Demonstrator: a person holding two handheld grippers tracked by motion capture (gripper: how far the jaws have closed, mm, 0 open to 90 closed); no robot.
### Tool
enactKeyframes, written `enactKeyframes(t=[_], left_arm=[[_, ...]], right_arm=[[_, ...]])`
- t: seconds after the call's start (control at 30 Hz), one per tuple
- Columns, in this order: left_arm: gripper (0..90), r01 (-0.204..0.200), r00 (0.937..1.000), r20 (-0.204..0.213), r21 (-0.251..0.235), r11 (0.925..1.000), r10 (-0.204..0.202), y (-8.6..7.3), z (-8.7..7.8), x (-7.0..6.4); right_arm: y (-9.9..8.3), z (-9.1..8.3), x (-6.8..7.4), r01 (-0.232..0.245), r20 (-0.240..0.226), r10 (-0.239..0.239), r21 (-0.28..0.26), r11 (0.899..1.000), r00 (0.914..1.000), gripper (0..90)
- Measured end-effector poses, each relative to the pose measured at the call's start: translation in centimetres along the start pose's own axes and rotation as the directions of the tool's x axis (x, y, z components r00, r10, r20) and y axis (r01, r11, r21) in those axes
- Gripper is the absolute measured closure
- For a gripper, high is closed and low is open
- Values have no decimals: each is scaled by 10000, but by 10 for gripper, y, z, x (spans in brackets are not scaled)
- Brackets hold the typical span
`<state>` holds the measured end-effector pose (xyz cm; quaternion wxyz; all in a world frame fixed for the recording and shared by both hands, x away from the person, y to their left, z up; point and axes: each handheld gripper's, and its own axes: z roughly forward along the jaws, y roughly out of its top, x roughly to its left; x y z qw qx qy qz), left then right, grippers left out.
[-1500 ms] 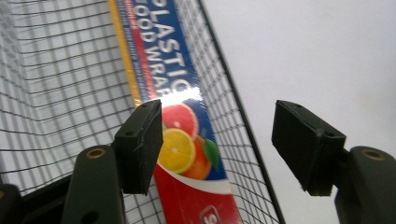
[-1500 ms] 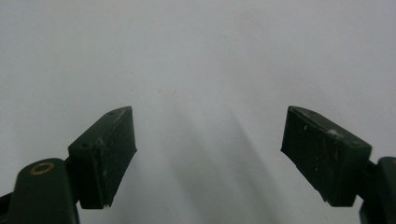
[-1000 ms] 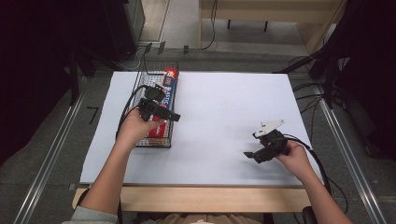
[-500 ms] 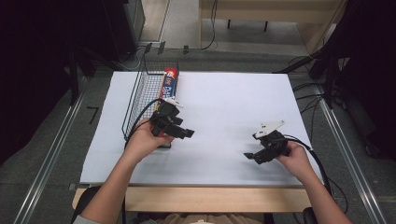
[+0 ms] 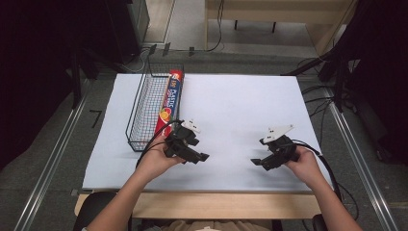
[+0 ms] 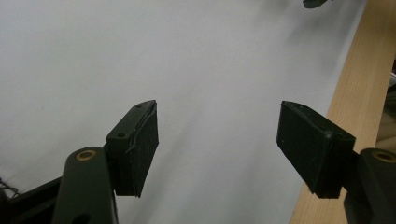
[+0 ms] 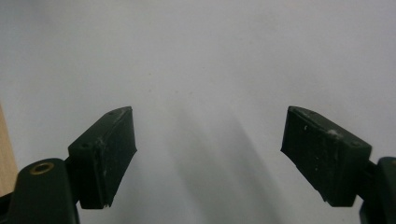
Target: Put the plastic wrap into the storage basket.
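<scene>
Overall, a white table surface (image 5: 240,120) spans the high view, with a pale wooden edge (image 5: 202,204) along the person's side. Far left on it stands a black wire basket (image 5: 146,108), long axis running away from the person; a red box of plastic wrap (image 5: 169,101) leans lengthwise against the basket's right wall — inside it or just outside, cannot tell.

Left hand (image 5: 154,161) holds the left gripper (image 5: 195,156) just beside the basket's near end, low over the white surface, aimed toward the table middle. In the left gripper view its jaws stand spread wide, nothing between them — bare white sheet and wood edge beyond.

Right hand (image 5: 303,166) holds the right gripper (image 5: 260,163) well apart from the left, aimed toward it. Jaws likewise spread, gap empty, over plain white surface.
</scene>
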<state>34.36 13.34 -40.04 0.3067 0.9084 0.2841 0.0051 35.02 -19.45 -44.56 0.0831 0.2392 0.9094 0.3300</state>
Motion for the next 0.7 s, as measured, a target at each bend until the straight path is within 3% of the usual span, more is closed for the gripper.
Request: enactKeyframes(t=[0.1,0.27,0.4,0.57,0.7], left_arm=[[298,-69,10000,55,273,9996,68,-1,5,0],[299,-345,9994,31,86,9994,344,0,6,-2],[290,-408,9991,-65,205,9990,410,-2,8,-1],[283,-429,9988,262,406,9983,418,-4,15,0],[272,-946,9954,206,457,9945,938,-8,26,-1]], right_arm=[[0,0,0,39,16,-39,40,10000,10000,180],[1,1,1,62,-56,-62,61,10000,10000,180],[1,1,2,87,-65,-86,102,9999,9999,180],[1,2,2,108,-70,-107,143,9998,9999,180],[1,3,1,120,-105,-118,175,9998,9999,180]])
